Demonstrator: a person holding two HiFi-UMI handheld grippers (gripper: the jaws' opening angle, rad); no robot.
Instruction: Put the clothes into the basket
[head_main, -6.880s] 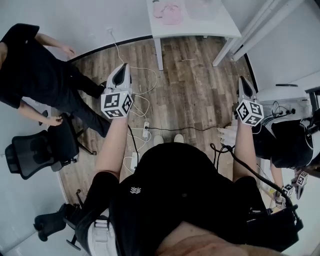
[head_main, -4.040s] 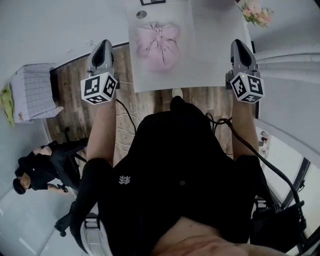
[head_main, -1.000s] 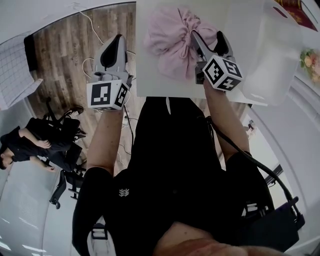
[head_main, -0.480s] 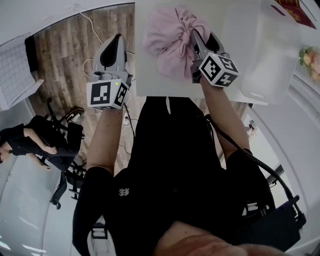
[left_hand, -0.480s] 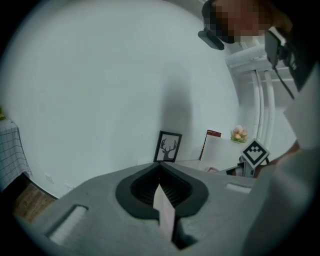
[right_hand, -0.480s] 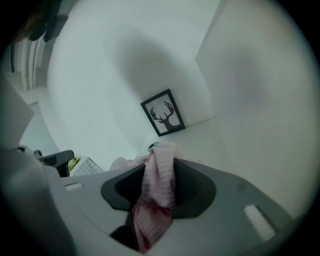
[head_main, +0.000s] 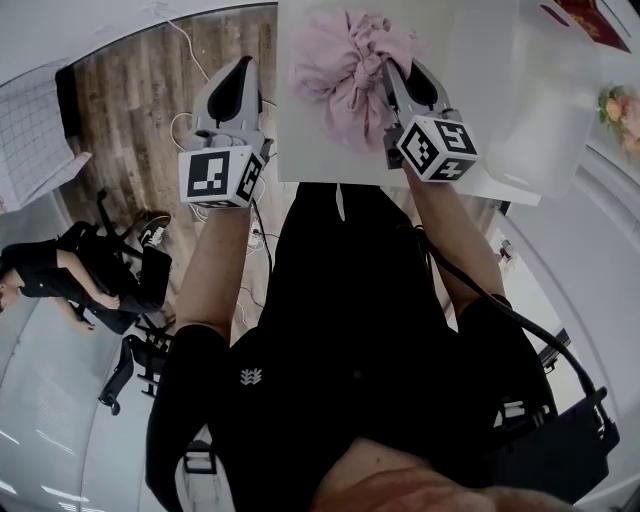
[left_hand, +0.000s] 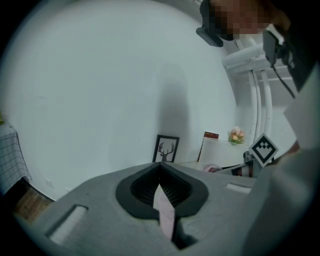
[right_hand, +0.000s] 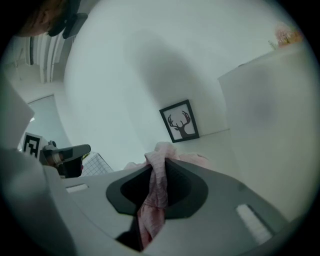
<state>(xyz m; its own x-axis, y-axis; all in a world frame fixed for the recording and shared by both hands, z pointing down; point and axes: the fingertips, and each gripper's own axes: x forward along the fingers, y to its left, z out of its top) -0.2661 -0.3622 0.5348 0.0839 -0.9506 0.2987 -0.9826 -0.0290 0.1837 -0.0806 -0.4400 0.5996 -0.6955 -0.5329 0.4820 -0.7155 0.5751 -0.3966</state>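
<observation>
A pink garment (head_main: 345, 55) lies bunched on the white table (head_main: 470, 40). My right gripper (head_main: 388, 65) reaches into its right side, and its jaws are closing with a fold of the pink garment (right_hand: 157, 187) pinched between them. The pale, translucent basket (head_main: 550, 100) stands on the table to the right of the garment, and it fills the right of the right gripper view as a white wall (right_hand: 270, 115). My left gripper (head_main: 243, 62) hangs over the wooden floor just left of the table edge, shut, with no cloth in it (left_hand: 161, 192).
A framed deer picture (right_hand: 180, 121) leans on the wall at the back of the table. Flowers (head_main: 620, 110) stand past the basket. A person in black (head_main: 50, 280) and office chairs are on the floor to the left. A checked white cloth (head_main: 30, 130) lies further left.
The right jaws went from open beside the garment to pinched on it, and the cloth has gathered up toward them. The left gripper has barely moved.
</observation>
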